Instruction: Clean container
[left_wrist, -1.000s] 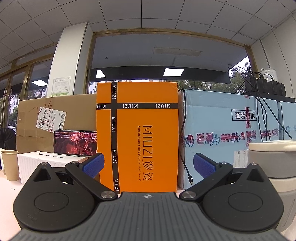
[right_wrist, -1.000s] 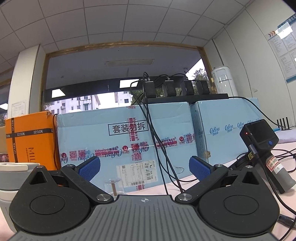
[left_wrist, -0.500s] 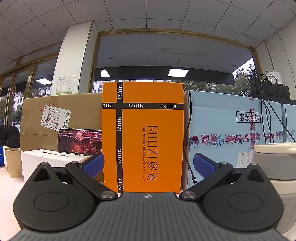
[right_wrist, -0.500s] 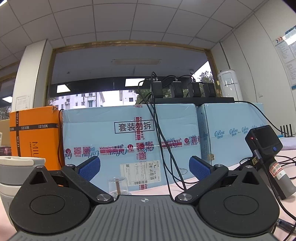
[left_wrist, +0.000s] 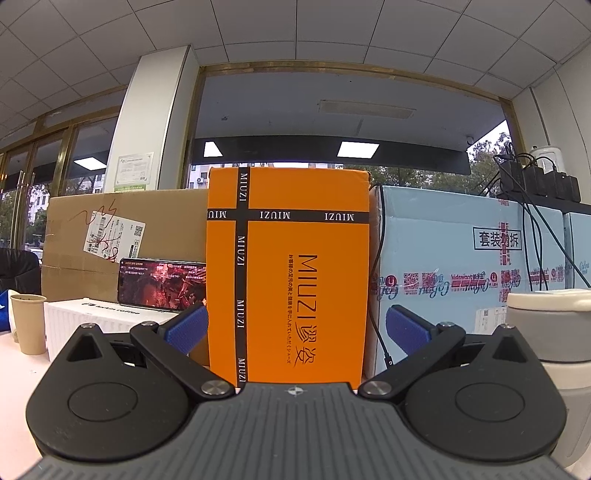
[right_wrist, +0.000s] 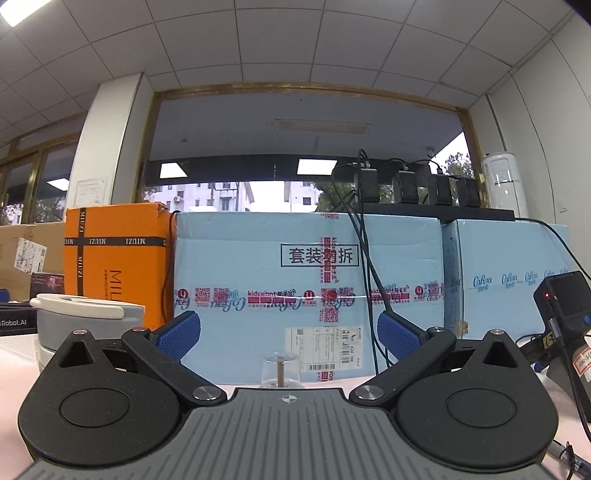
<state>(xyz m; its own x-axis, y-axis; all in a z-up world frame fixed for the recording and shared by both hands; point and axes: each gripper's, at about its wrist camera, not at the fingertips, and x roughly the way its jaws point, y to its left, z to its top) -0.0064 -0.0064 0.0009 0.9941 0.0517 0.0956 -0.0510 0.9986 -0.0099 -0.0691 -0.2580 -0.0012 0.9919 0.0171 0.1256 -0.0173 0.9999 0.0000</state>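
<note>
1. You have not started: both the left gripper (left_wrist: 295, 328) and right gripper (right_wrist: 288, 332) hold their jaws apart, empty.
2. The container (left_wrist: 550, 332) stands lidded on the bench (right_wrist: 18, 350) between them; next, I judge, grip it.
3. Only the right view shows a small glass (right_wrist: 279, 371) ahead.

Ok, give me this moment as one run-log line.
left gripper: open, empty | right gripper: open, empty | grey container: lidded, untouched, between both | small glass: ahead of right
</note>
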